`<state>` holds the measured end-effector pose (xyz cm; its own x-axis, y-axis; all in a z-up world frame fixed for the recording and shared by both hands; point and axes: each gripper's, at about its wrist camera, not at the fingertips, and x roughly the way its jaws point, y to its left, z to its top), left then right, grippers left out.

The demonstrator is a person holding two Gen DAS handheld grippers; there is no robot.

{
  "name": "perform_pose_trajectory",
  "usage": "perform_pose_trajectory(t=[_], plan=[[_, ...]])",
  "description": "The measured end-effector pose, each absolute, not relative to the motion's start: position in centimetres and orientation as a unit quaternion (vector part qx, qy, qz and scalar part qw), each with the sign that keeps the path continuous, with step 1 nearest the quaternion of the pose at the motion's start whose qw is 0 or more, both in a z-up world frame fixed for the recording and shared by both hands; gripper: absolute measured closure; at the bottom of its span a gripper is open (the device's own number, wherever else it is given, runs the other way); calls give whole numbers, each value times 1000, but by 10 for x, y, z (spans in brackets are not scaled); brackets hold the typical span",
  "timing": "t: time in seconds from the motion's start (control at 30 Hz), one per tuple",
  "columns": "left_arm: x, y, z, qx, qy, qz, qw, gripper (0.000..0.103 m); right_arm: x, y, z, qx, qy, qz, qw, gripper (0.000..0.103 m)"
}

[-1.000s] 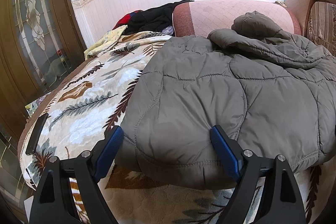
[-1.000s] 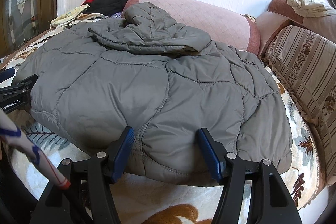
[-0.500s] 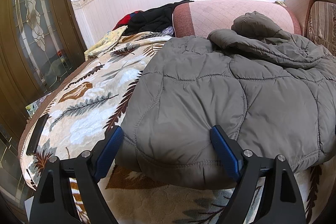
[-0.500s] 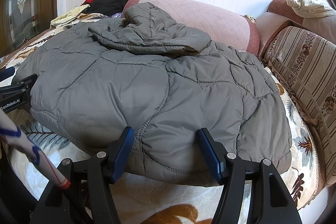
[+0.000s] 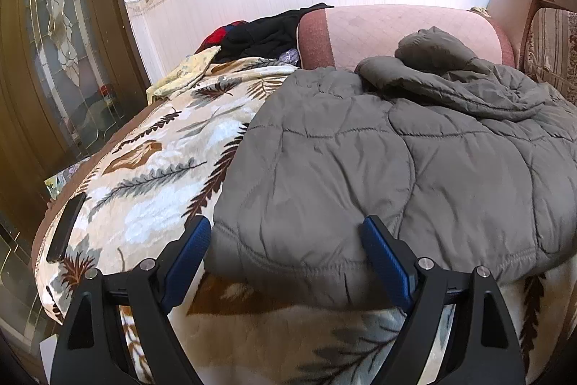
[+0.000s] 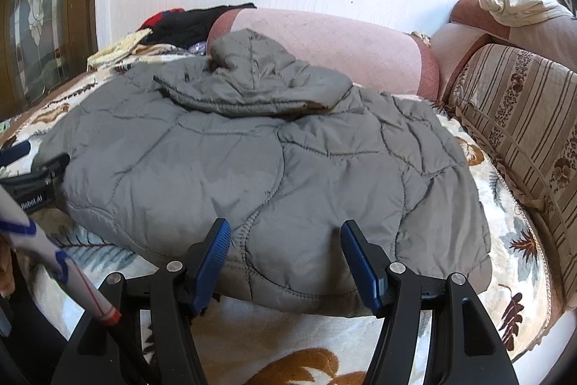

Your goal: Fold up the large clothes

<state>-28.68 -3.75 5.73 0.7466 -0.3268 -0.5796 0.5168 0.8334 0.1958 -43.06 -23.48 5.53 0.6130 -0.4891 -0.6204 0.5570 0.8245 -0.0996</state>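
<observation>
A grey quilted hooded jacket (image 5: 378, 168) lies spread on a leaf-patterned blanket (image 5: 151, 175), hood toward the far bolster. It also shows in the right wrist view (image 6: 274, 168). My left gripper (image 5: 286, 244) is open, its blue-padded fingers either side of the jacket's near left hem corner. My right gripper (image 6: 285, 248) is open, its fingers straddling the near hem further right. Neither is closed on the fabric. The left gripper also shows at the left edge of the right wrist view (image 6: 36, 175).
A pink bolster (image 5: 389, 31) lies at the far end, with dark clothes (image 5: 267, 35) and a yellow cloth (image 5: 184, 74) beside it. A striped sofa back (image 6: 523, 139) runs along the right. A black phone (image 5: 66, 226) lies at the blanket's left edge. A glass door (image 5: 54, 60) stands left.
Both grippers stay open at the jacket's near hem. The right wrist view has shifted slightly closer to the hem; the jacket has not moved.
</observation>
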Motion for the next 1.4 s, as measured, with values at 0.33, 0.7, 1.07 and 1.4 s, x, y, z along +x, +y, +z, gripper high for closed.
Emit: perform_pose_trajectory(t=[0.33, 0.7, 1.07, 1.4], plan=[[-308, -26, 70, 157, 278, -242, 916, 14, -436, -218, 64, 56, 320, -276, 905, 34], [-323, -16, 83, 149, 269, -240, 921, 14, -442, -203, 73, 53, 308, -269, 911, 31], [-334, -7, 96, 144, 262, -240, 924, 9, -449, -191, 89, 58, 301, -263, 915, 28], [-344, 2, 109, 137, 251, -242, 927, 9, -457, -184, 104, 59, 288, -260, 920, 27]])
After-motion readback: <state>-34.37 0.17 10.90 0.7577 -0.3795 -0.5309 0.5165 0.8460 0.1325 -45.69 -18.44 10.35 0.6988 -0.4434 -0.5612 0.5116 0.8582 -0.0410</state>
